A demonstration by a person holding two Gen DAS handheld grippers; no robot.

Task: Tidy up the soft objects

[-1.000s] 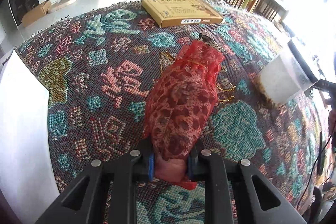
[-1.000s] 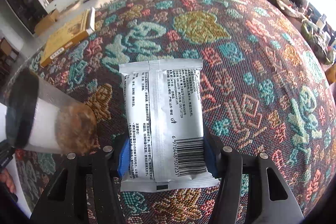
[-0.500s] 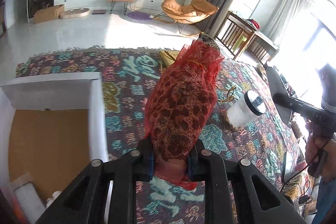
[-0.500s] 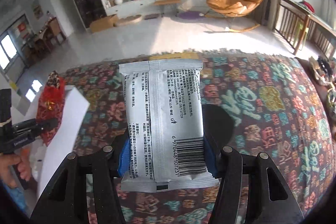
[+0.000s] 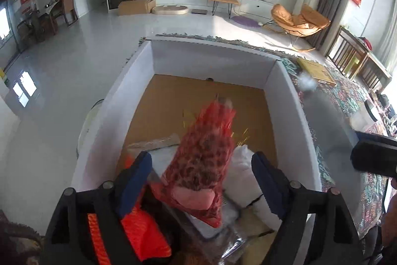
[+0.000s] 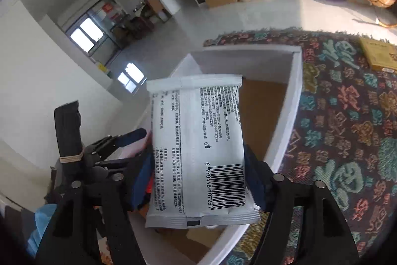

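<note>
Left gripper [image 5: 201,167] over a white-walled box [image 5: 285,101] with a brown cardboard floor, jaws opening, blue pads well clear on either side of a red mesh pouch [image 5: 203,155]. Pouch blurred, top end toward 12 o'clock, gold threads beside it, touching neither pad. Beneath it, soft packages in the near end of the box: white ones [image 5: 244,178] at 3 o'clock of the pouch, an orange-red one [image 5: 141,232] at 7 o'clock. Patterned rug [image 5: 347,96] under the box at 2 o'clock, with a flat yellow box [image 5: 316,72] on it. Black part of the right gripper [image 5: 374,155] at the 3 o'clock edge.
</note>
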